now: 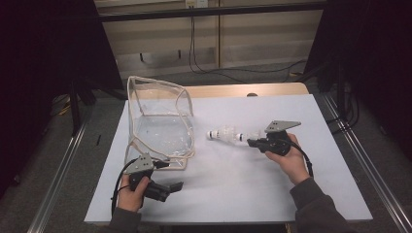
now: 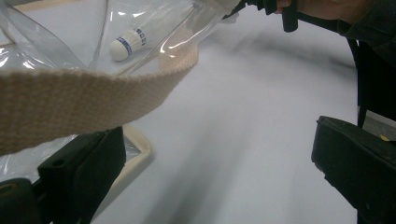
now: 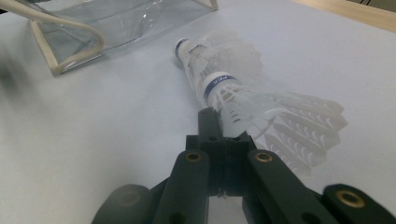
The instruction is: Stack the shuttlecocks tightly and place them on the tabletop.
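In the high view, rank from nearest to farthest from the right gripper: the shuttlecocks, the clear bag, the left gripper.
1. Shuttlecocks: at the right gripper tips, just to its left.
2. Clear bag: further left, mid-table.
3. Left gripper: front-left corner, near the table edge.

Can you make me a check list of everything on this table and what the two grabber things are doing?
Surface: pale table, wooden edge at the far side.
Job's things: two white shuttlecocks, one nested in the other; clear bag with cream webbing strap.
Clutter: nothing seen.
Grippers: left hand-held gripper open, beside the strap; right hand-held gripper shut on the shuttlecocks' feathers.
Cables: black cable trailing from the right one; more hang on the back wall.
Surroundings: dark curtains, metal floor rails.
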Available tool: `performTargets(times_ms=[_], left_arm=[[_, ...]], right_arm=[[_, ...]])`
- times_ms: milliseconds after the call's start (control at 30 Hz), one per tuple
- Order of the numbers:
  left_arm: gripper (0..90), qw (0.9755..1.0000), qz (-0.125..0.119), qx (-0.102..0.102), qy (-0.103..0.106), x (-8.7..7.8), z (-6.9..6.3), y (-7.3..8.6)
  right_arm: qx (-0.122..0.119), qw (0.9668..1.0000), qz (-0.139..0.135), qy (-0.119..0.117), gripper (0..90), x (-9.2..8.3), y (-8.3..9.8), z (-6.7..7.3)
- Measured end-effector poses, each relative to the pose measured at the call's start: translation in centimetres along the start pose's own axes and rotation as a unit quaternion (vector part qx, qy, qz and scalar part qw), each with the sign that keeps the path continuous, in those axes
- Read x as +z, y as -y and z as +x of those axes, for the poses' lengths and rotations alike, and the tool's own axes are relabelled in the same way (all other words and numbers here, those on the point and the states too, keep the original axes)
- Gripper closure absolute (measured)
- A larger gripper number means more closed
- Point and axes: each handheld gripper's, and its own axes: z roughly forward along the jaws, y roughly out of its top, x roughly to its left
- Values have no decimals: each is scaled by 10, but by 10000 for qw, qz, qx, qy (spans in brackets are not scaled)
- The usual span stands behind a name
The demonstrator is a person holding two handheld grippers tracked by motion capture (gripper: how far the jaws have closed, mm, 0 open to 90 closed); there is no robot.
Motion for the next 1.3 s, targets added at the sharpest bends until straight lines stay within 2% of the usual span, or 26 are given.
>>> performTargets(times_ms=[1133, 1300], left_arm=[[32, 10000, 24, 11, -2, 1, 0, 1], [32, 10000, 13, -1, -2, 1, 0, 1]], right_arm=[[-65, 9998, 129, 148, 895, 16, -5, -9], [31, 9999, 109, 84, 895, 19, -4, -11]])
